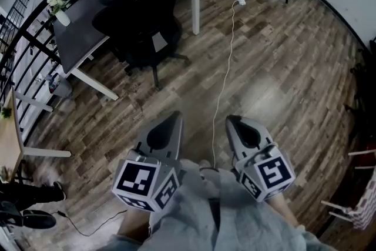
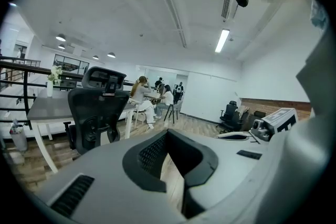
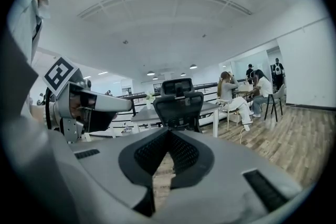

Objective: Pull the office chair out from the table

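A black mesh office chair (image 1: 141, 20) stands pushed in at a dark-topped table (image 1: 82, 32) with white legs, at the upper left of the head view. The chair (image 2: 97, 113) shows at the left of the left gripper view, and the chair (image 3: 178, 105) sits dead centre in the right gripper view. My left gripper (image 1: 174, 117) and right gripper (image 1: 231, 120) are held side by side low in the head view, well short of the chair. Both are shut with nothing between the jaws.
A white cable (image 1: 226, 67) runs across the wooden floor between the grippers toward the far tables. People sit at a table (image 3: 247, 94) beyond. A black railing (image 1: 23, 26) borders the left side. A white vase with flowers (image 1: 59, 9) stands on the table.
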The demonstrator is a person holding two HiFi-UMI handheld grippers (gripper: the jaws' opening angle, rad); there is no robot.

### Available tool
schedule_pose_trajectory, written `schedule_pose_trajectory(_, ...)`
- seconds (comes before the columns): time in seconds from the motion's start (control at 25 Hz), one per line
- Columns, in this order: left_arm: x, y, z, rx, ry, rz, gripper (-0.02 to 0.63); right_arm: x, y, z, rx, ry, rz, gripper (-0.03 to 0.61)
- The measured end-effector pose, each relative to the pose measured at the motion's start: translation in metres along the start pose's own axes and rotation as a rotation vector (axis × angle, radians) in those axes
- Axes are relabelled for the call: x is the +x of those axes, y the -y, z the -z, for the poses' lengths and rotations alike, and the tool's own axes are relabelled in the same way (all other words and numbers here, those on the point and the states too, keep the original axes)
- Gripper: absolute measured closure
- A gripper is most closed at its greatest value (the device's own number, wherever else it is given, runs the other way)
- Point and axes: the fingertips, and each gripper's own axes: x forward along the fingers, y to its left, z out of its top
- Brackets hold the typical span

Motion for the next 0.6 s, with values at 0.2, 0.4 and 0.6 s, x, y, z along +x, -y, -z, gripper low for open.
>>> schedule_pose_trajectory(0.2,0.005,0.012,-0.002,0.003,0.012,0.006,0.601,-0.014,0.015,0.003,-0.01,0.004,0.029,0.575)
schedule_pose_trajectory(0.4,0.014,0.021,-0.003,0.009,0.027,0.031,0.601,-0.02,0.034,0.007,-0.002,0.002,0.076,0.575)
schedule_pose_trajectory(0.6,0.029,0.009,-0.003,-0.002,0.03,0.041,0.601,-0.002,0.043,0.007,-0.045,-0.023,0.07,0.575)
